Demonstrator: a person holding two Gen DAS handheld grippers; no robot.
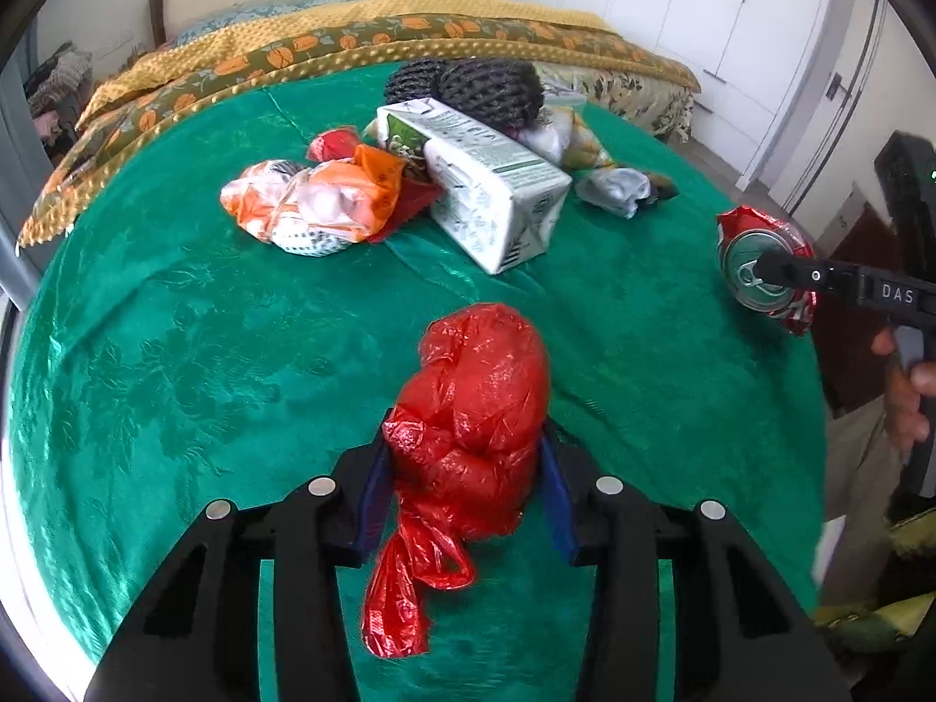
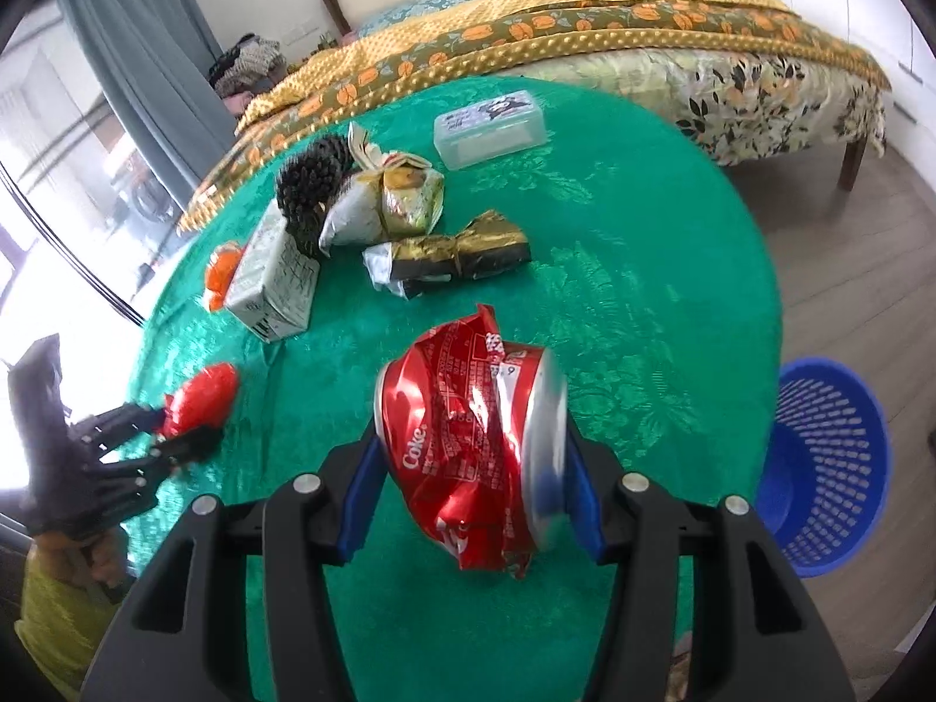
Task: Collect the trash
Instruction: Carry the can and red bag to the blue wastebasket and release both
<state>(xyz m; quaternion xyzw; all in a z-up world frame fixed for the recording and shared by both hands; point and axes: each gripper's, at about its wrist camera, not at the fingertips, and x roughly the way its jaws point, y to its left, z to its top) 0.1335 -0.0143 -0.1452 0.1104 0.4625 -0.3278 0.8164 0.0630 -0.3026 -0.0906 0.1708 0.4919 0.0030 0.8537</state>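
Note:
My left gripper (image 1: 465,456) is shut on a crumpled red plastic bag (image 1: 474,409), held over the green tablecloth (image 1: 175,322). It also shows in the right wrist view (image 2: 202,395). My right gripper (image 2: 471,468) is shut on a crushed red Coke can (image 2: 468,444), held above the table; the can also shows at the right of the left wrist view (image 1: 760,269). More trash lies on the table: a white-green carton (image 1: 491,193), an orange-white bag (image 1: 316,205), black netted balls (image 1: 485,88), snack wrappers (image 2: 444,257).
A blue plastic basket (image 2: 825,462) stands on the floor to the right of the table. A clear lidded box (image 2: 488,128) sits at the table's far side. A bed with a yellow blanket (image 2: 585,29) is behind. White wardrobes (image 1: 702,0) line the wall.

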